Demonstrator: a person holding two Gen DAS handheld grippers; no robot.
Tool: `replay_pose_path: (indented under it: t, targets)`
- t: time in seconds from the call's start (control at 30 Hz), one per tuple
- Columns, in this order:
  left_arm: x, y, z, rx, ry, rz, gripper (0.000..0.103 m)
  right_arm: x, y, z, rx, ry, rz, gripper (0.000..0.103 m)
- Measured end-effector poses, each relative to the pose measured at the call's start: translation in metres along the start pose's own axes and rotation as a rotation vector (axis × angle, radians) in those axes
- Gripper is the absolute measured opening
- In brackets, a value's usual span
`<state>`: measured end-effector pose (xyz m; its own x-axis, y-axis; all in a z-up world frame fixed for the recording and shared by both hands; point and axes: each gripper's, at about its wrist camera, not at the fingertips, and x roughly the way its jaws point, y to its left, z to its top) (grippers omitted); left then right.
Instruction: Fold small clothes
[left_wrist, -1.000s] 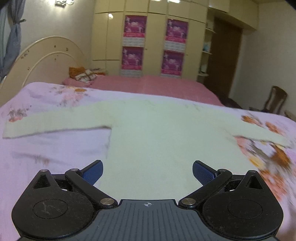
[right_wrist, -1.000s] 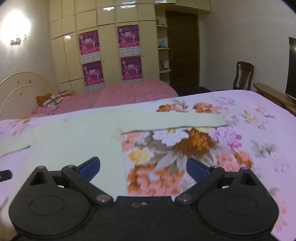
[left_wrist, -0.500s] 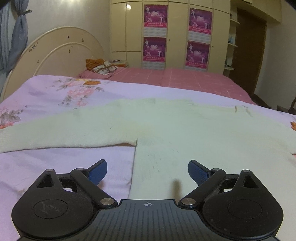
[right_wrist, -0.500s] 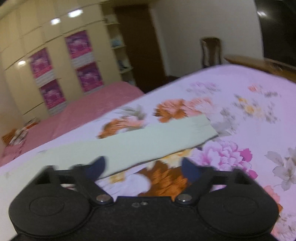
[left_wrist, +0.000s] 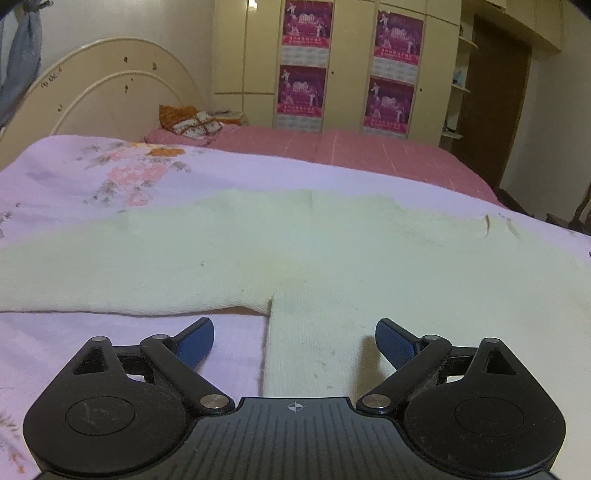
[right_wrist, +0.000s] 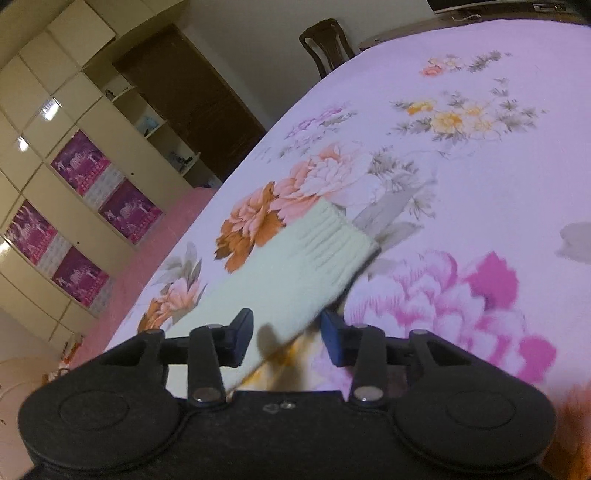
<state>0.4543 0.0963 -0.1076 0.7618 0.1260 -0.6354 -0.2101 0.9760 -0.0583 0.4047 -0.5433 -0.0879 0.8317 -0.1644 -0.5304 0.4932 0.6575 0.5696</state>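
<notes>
Bedroom with a floral bedspread (left_wrist: 110, 177) and a cream wardrobe wall (left_wrist: 351, 66).

Ahead of the tongs, past the lilac spread, lies pink bedding (left_wrist: 332, 147) with a patterned pillow (left_wrist: 192, 122). Ahead to the left stands an arched cream headboard (left_wrist: 110, 92). Four magenta posters (left_wrist: 306, 24) hang on the wardrobe doors. Ahead right is a dark wooden door (left_wrist: 491, 110); a wooden chair (right_wrist: 325, 40) stands beyond the bed.

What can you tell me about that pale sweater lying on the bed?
The sweater is a pale cream knit, fuzzy-looking, with faint smudges. It lies flat and unfolded on the flowered bedspread, one sleeve stretched sideways. The other sleeve ends in a ribbed cuff, its edge running between the fingers of the right gripper, which are not closed on it. The left gripper is open by the armpit.
</notes>
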Motion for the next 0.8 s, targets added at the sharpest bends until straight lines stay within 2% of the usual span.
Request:
replay_pose_path:
  t: [0.13,0.27,0.37,0.43,0.57,0.8]
  targets:
    - [0.007,0.004,0.003,0.000,0.014,-0.013,0.094,0.008,0.003,0.007,-0.027,0.003,-0.039,0.009]
    - [0.006,0.014,0.004,-0.018,0.020,-0.031,0.094,0.003,0.014,0.006,-0.090,-0.026,-0.058,0.004]
    - [0.000,0.017,0.001,-0.020,0.027,-0.048,0.093,-0.009,0.042,-0.003,-0.194,-0.052,-0.027,0.004]
    - [-0.003,0.019,0.000,-0.018,0.030,-0.060,0.093,-0.014,0.071,-0.016,-0.293,-0.059,0.012,0.004]
    - [-0.010,0.024,0.000,-0.022,0.033,-0.088,0.093,-0.020,0.140,-0.056,-0.472,-0.019,0.129,0.004]
    - [-0.018,0.028,0.000,-0.050,0.045,-0.107,0.093,-0.027,0.243,-0.154,-0.694,0.080,0.349,0.004]
